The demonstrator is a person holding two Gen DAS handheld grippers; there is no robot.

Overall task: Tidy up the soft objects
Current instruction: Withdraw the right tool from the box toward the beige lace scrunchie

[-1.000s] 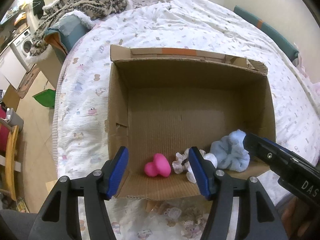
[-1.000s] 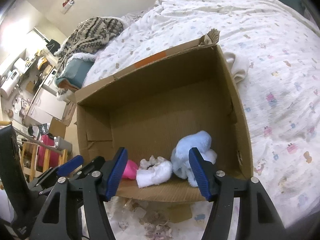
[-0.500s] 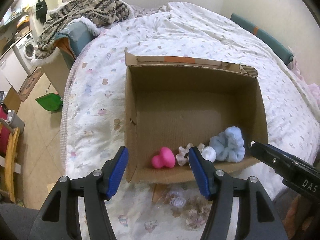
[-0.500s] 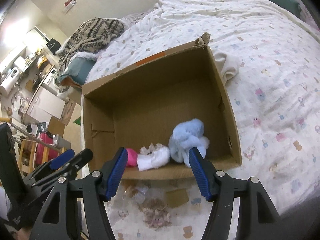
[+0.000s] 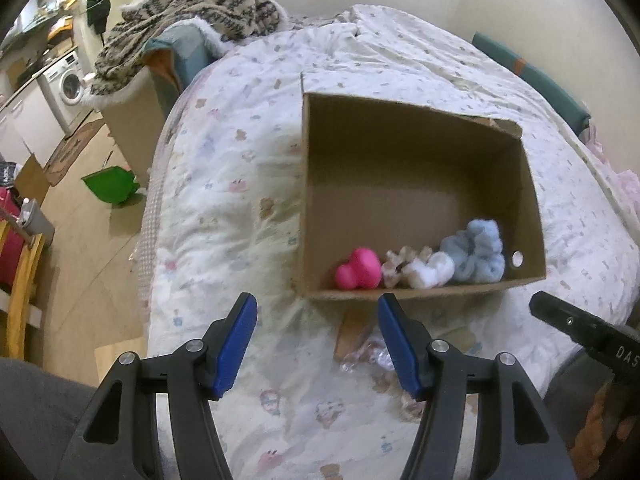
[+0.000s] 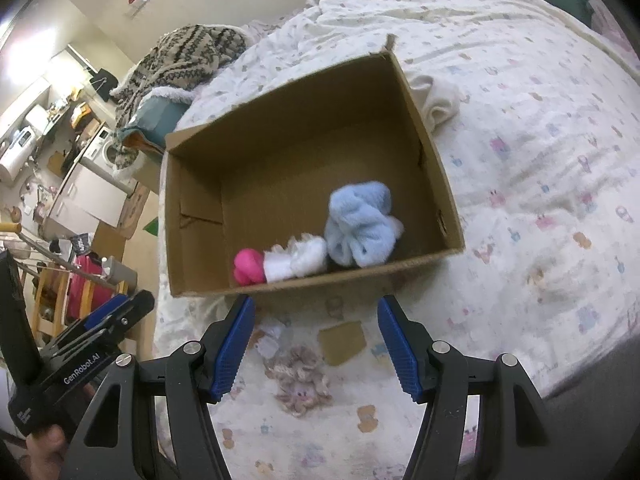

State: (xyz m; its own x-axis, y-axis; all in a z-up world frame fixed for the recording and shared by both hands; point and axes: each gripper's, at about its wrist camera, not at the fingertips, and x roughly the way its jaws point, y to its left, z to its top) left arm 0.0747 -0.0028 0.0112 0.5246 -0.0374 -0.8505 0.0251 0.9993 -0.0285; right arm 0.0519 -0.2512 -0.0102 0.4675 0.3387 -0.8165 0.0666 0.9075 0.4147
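Observation:
An open cardboard box (image 5: 400, 148) (image 6: 200, 280) stands on the bed. Along its near wall lie a pink soft toy (image 5: 358, 270) (image 6: 248, 266), a white scrunchie (image 5: 430, 269) (image 6: 296, 260) and a light blue fluffy scrunchie (image 5: 476, 252) (image 6: 360, 224). A beige scrunchie (image 6: 300, 380) (image 5: 376, 356) lies on the quilt in front of the box. My left gripper (image 5: 318, 344) is open and empty, near the box's front edge. My right gripper (image 6: 316, 346) is open and empty, above the beige scrunchie.
A small cardboard scrap (image 6: 343, 342) and clear wrappers (image 6: 272, 336) lie on the quilt by the beige scrunchie. A folded cream cloth (image 6: 438, 100) lies right of the box. A patterned blanket (image 5: 188, 12) is heaped at the bed's far left. The bed edge drops to the floor (image 5: 80, 216) on the left.
Both grippers have pulled back and up from the box, empty and open throughout. The box now sits farther away and the quilt in front with the beige scrunchie has come into view.

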